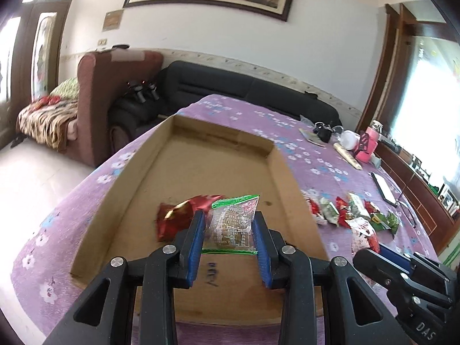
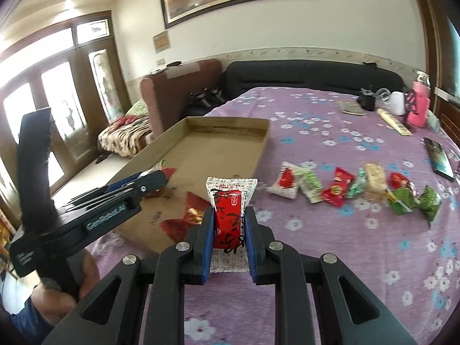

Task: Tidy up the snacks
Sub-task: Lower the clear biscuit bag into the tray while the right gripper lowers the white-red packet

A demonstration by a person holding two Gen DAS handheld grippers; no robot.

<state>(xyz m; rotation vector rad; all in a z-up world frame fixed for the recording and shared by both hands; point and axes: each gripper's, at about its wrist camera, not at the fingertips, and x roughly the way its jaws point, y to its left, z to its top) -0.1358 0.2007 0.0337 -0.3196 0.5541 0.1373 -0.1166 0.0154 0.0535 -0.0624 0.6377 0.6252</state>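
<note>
Left tool [image 1: 230, 230] pinches a clear packet with green edging [image 1: 233, 224] between its blue pads, held over the near end of the shallow cardboard tray [image 1: 290, 184]; a red foil packet [image 1: 175, 218] lies on the tray floor just left of that tool's fingers; rest of the tray floor is bare cardboard with some handwriting near the front.

Right tool [image 2: 229, 230] is clamped tight on a white packet with a red label [image 2: 230, 215], held upright over the purple flowered cloth on the table [image 2: 316, 258], just beside the tray's near right side; from this side the left tool shows at left over the tray, a hand [image 2: 66, 293] on its grip.

Row of loose snacks [image 2: 353, 189], red, green and white wrappers, sits on the cloth right of the tray, well apart from both tools; some overlap, edges blurred.

Far end of the table: pink bottle [image 2: 418, 106], white cup [image 2: 398, 102], dark phone [image 2: 438, 158] near the right edge.
</note>
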